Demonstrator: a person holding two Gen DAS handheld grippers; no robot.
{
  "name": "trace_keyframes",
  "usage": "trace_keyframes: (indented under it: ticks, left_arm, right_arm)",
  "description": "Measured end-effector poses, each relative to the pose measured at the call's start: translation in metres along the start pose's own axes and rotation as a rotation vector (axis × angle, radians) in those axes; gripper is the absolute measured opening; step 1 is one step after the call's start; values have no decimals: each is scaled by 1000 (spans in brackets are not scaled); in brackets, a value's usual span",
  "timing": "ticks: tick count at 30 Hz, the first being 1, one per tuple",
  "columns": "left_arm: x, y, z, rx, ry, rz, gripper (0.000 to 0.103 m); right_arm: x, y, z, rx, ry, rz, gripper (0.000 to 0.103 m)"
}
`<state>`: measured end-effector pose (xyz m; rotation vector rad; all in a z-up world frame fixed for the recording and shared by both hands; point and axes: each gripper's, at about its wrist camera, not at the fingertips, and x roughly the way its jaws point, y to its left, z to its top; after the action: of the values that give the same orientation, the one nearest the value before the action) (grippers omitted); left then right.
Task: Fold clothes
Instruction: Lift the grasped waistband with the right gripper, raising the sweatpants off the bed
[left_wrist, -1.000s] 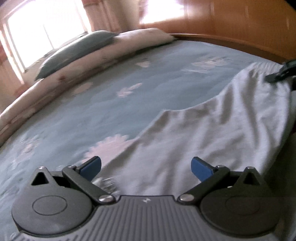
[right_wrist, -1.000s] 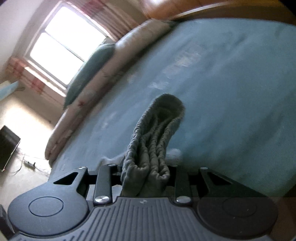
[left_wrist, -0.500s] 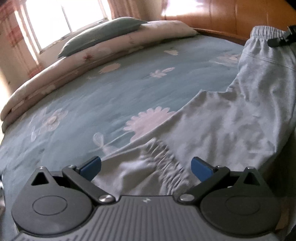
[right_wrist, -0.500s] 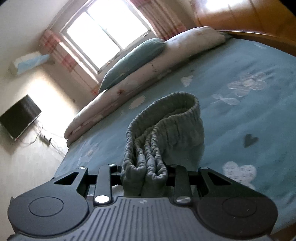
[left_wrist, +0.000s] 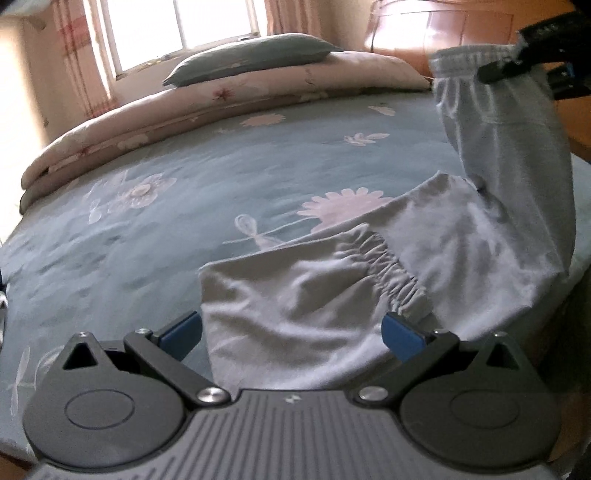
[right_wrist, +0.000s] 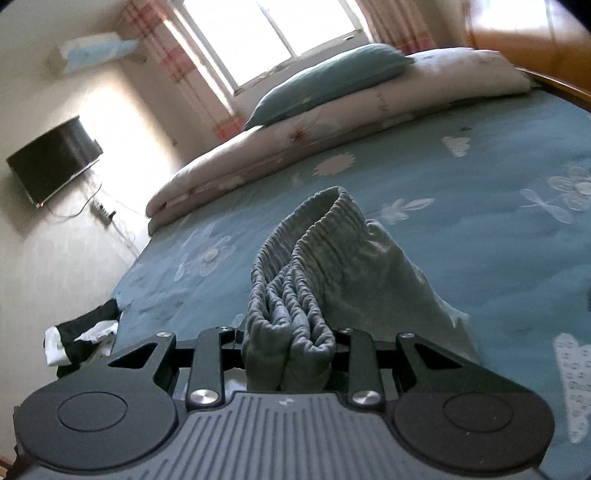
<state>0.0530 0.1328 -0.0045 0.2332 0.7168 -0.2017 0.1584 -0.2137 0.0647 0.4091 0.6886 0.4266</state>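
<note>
Grey sweatpants (left_wrist: 369, 295) drape from my right gripper (right_wrist: 290, 354), clenched on the bunched waistband (right_wrist: 295, 280) above the bed (left_wrist: 184, 206), down to my left gripper (left_wrist: 291, 332), gaping wide, its fingers straddling the lower cloth.

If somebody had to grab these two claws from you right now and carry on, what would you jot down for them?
Right claw: shut on the bunched elastic waistband of the grey trousers, holding that end up off the bed.
Left claw: open, holding nothing, above the part of the trousers that lies on the bed, near a gathered elastic cuff.
Trousers: one end lifted at the far right, the rest lying rumpled at the near edge of the blue flowered sheet.
Done: waistband gripped and raised.
Left: no neat fold yet; probably take the lower end with the left claw, lay the trousers flat, then fold.
</note>
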Motion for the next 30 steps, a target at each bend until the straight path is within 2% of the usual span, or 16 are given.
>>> trace_keyframes:
  ticks: [11, 21, 26, 30]
  left_arm:
    - [-15, 26, -40, -89, 10, 8, 102]
    - [-27, 46, -62, -160, 27, 30, 102]
    - [-32, 53, -71, -186, 32, 32, 102]
    - [-33, 57, -74, -202, 28, 26, 102]
  right_arm:
    - [67, 80, -4, -106, 69, 40, 33]
    - [127, 149, -40, -294, 149, 41, 33]
    - [138, 173, -61, -384, 169, 27, 33]
    - [134, 196, -76, -503, 157, 27, 33]
